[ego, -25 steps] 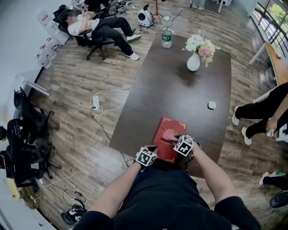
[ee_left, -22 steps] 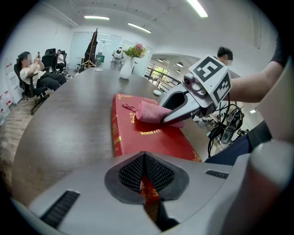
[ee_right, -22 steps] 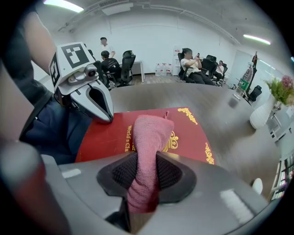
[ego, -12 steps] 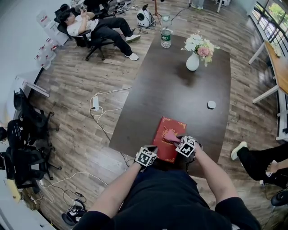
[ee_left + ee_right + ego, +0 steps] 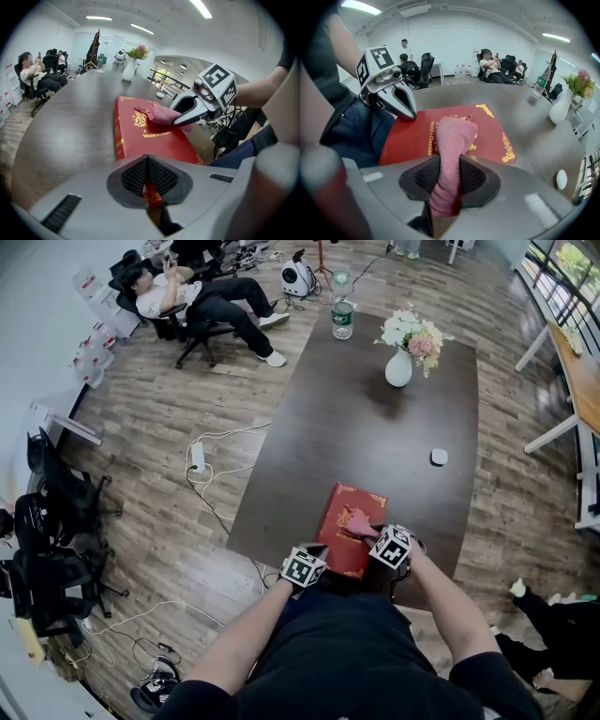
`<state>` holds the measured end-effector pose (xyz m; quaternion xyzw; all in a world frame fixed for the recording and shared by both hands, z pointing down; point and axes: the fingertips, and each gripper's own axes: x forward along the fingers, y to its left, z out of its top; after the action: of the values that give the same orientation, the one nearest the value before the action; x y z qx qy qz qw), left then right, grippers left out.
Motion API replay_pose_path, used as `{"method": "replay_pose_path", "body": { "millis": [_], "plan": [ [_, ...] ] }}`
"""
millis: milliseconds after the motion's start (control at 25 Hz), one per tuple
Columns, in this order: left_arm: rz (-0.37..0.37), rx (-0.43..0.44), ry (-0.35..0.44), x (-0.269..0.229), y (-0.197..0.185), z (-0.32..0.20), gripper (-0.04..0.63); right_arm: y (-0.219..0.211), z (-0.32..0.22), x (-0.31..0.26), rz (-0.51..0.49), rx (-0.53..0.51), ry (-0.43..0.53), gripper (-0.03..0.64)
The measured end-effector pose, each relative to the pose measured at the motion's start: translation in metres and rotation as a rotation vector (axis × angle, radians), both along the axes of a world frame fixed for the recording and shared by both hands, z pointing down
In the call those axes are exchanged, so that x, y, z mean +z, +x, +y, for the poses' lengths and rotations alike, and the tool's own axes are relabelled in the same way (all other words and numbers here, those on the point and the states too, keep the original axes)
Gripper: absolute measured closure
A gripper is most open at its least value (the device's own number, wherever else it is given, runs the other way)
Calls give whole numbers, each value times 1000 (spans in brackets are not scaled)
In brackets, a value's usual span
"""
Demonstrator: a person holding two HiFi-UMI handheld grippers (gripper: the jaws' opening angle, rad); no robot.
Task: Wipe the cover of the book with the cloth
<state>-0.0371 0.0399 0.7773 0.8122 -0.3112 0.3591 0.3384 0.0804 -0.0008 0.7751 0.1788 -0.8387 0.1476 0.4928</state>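
Two grippers at the near end of the long dark wooden table (image 5: pixel 361 418), both bare forearms reaching forward and down from the body, elbows bent. Pins the red hardcover book with gold lettering (image 5: pixel 352 501) by its near corner with the left gripper (image 5: pixel 149 190), jaws clenched on a sliver of red cover and gold ornament. Keeps it flat on the table, close to the near edge, spine to the left. Grasps the pink terry cloth (image 5: pixel 452 136) in the right gripper (image 5: pixel 446 187), jaws clamped around its bunched middle, loose end draped forward onto the cover by the gold emblem. Comes in over the book's right side, tilted down, marker cube uppermost, wrist angled inward toward the left gripper. Farther along the table: a white vase of pink and white flowers (image 5: pixel 398 367), a clear plastic bottle with a green label (image 5: pixel 342 317) at the far end, and a small white round object (image 5: pixel 438 457) well apart from the book.
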Motion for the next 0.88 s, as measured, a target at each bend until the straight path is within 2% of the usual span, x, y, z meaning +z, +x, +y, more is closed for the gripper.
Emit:
{"method": "replay_pose_path", "body": {
  "millis": [880],
  "plan": [
    [3,1,-1,0,1,0,601,26,10,-1,18,40,-7,502]
  ]
}}
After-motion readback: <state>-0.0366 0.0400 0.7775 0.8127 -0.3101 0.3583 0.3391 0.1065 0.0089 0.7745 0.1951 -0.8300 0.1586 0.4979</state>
